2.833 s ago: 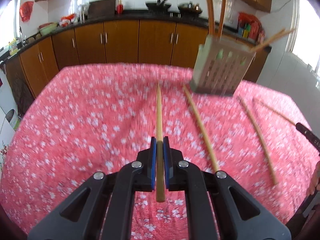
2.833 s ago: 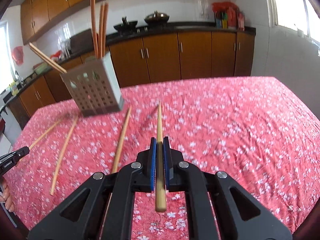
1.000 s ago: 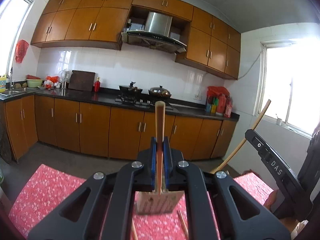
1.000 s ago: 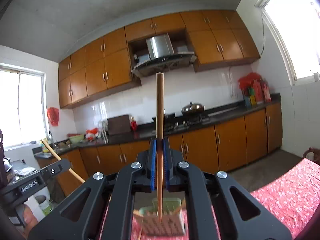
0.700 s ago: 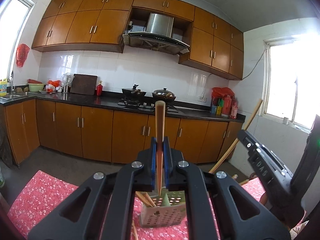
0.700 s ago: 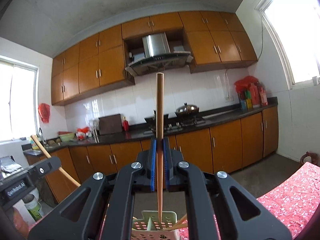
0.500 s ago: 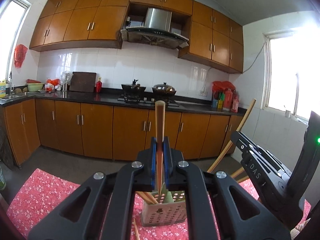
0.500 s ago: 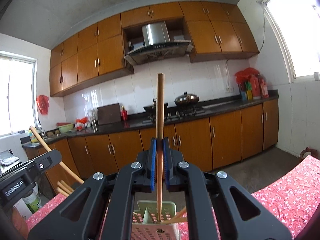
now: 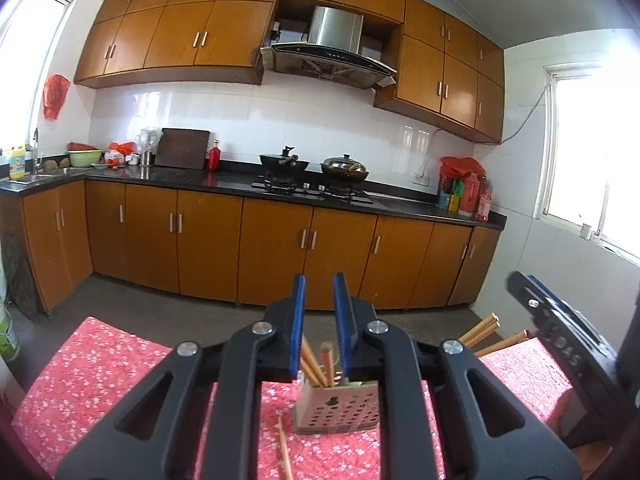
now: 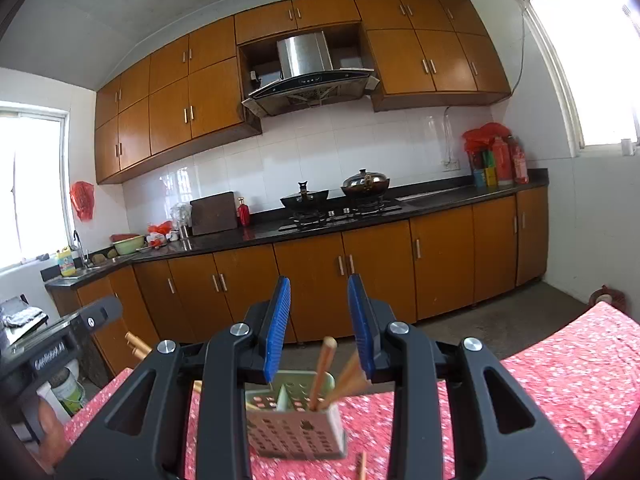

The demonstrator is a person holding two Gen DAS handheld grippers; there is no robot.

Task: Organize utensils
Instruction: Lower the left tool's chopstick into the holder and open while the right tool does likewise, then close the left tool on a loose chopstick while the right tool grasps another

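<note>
A pale perforated utensil holder (image 9: 338, 410) stands on the red flowered tablecloth (image 9: 92, 364) with several wooden chopsticks (image 9: 326, 364) leaning in it. My left gripper (image 9: 319, 292) is open and empty, just above the holder. In the right wrist view the holder (image 10: 296, 424) holds chopsticks (image 10: 322, 368), and my right gripper (image 10: 319, 296) is open and empty above it. The right gripper also shows in the left wrist view (image 9: 560, 336), and the left gripper in the right wrist view (image 10: 64, 340).
Loose chopsticks lie on the cloth by the holder, one (image 9: 285, 452) in the left wrist view and one (image 10: 361, 465) in the right wrist view. Kitchen counter (image 9: 280, 184) and wooden cabinets stand beyond the table's far edge.
Both grippers held a chopstick upright over the holder; both have opened and the chopsticks have dropped into the holder.
</note>
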